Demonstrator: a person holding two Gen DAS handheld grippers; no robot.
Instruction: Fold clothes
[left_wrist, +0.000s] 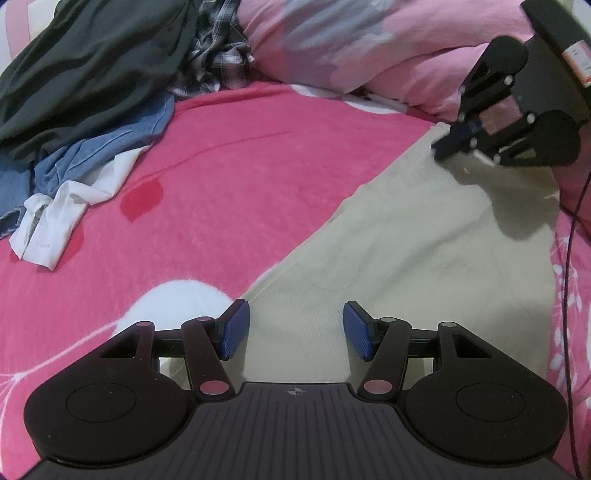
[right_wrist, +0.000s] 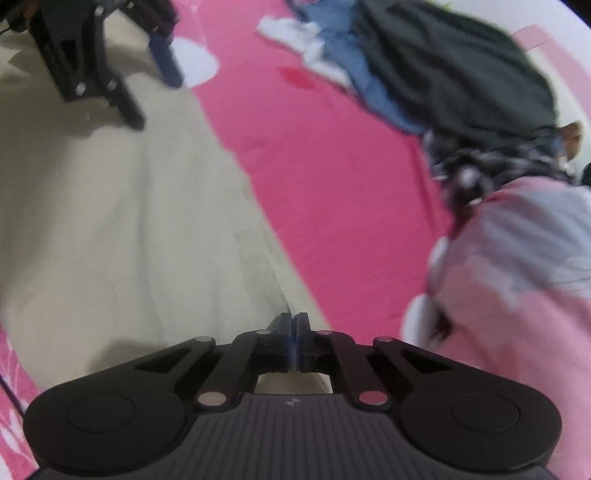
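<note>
Left wrist view, left to right. A heap of unfolded clothes (left_wrist: 85, 110) lies well ahead and to the left of the left gripper (left_wrist: 295, 330): a dark green garment on top, a blue denim piece beneath it, a white shirt trailing nearest, and a grey plaid shirt (left_wrist: 218, 55) behind. All rest on a pink fleece blanket (left_wrist: 207, 184), fuzzy in texture, printed with white and red shapes. The left gripper's two fingers stand spread, their blue ribbed pads (left_wrist: 236, 328) apart and pressing on nothing. Between and just ahead of them lies the beige garment (left_wrist: 406, 240), a smooth, flat cloth with faint seams, running diagonally up to the right. Its near end lies under the gap between the pads. A pale pink quilt (left_wrist: 351, 48) is bunched at the far edge. At upper right, the right gripper (left_wrist: 452, 138) meets the far corner of the beige garment, its black linkages drawn together. A dark cable (left_wrist: 569, 258) hangs down the right margin.

Right wrist view, left to right. The left gripper appears at upper left above the beige garment, which fills the left half. The right gripper (right_wrist: 294, 332) has its pads pressed together, at the garment's edge where beige meets pink; whether cloth is pinched between them cannot be told. The clothes heap and quilt lie to the right, blurred.
</note>
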